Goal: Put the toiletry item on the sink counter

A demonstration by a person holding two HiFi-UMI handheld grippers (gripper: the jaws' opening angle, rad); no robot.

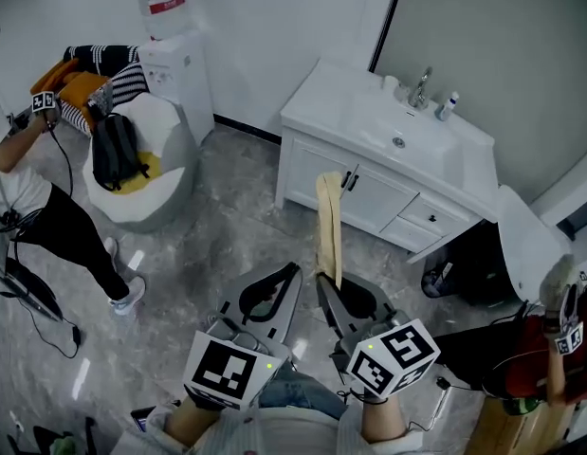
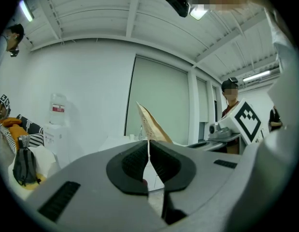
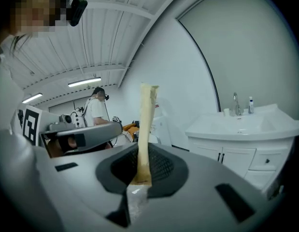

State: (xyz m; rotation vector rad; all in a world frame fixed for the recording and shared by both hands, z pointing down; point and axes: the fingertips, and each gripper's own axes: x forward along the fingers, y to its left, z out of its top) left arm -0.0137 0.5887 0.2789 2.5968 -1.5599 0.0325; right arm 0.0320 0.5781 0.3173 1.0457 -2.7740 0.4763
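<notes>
Right claw (image 3: 139, 170) pinches the lower end of a flat beige toiletry packet (image 1: 329, 226), upright at centre frame; left claw (image 2: 149, 154) is closed and empty. The packet is best carried steadily to the white sink desk (image 1: 336, 102), upper right and well apart, then lowered onto bare top beside the basin. The red label on the water bottle (image 1: 166, 6), upper left, is unreadable.

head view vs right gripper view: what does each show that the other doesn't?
Head view only: the black backpack on the white chair, and the basin drain.
Right gripper view only: the ceiling strip light, and the right gripper shut on the bottom edge of the beige pouch.
Both: the beige pouch, the sink counter and the faucet.
</notes>
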